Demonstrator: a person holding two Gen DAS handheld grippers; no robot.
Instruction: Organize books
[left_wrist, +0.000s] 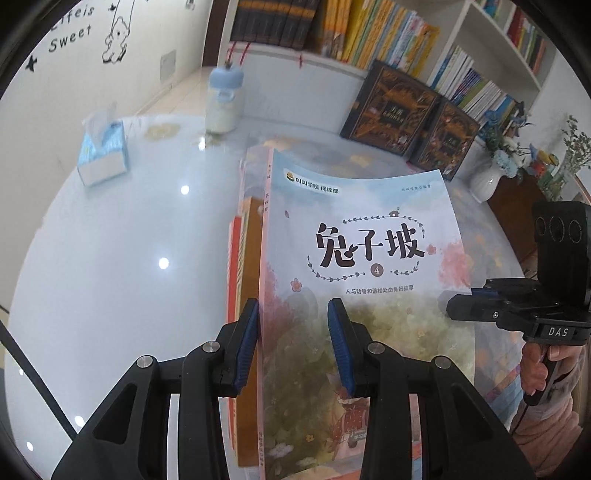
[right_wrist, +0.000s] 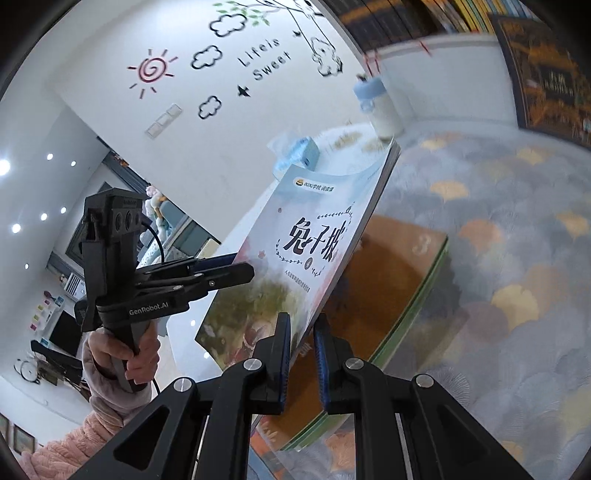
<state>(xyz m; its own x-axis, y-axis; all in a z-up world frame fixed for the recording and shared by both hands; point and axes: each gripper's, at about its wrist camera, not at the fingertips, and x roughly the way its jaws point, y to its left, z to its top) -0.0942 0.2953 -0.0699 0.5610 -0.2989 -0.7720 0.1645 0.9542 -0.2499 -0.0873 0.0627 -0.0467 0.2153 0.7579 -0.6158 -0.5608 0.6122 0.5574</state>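
Both tongs pinch the pale blue book (left_wrist: 369, 229); left tongs (left_wrist: 293, 343) at its spine, right tongs (right_wrist: 301, 363) at its opposite edge, above the tabletop (left_wrist: 129, 240).

Pale blue book (left_wrist: 354, 236) with pink blossoms, black title.

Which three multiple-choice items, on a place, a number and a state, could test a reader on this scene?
1. Where is the blue tissue box? A) on the glossy table B) on a chair C) on the floor
2. Which numeral is on the pale blue paperback book? A) 2 B) 4 C) 7
3. How is that book held? A) by left tongs only B) by both tongs C) by nothing
Answers: 1 A, it stands by the blue-capped milk bottle; 2 B, a circled 4 under the title; 3 B, left tongs and right tongs clamp opposite edges.
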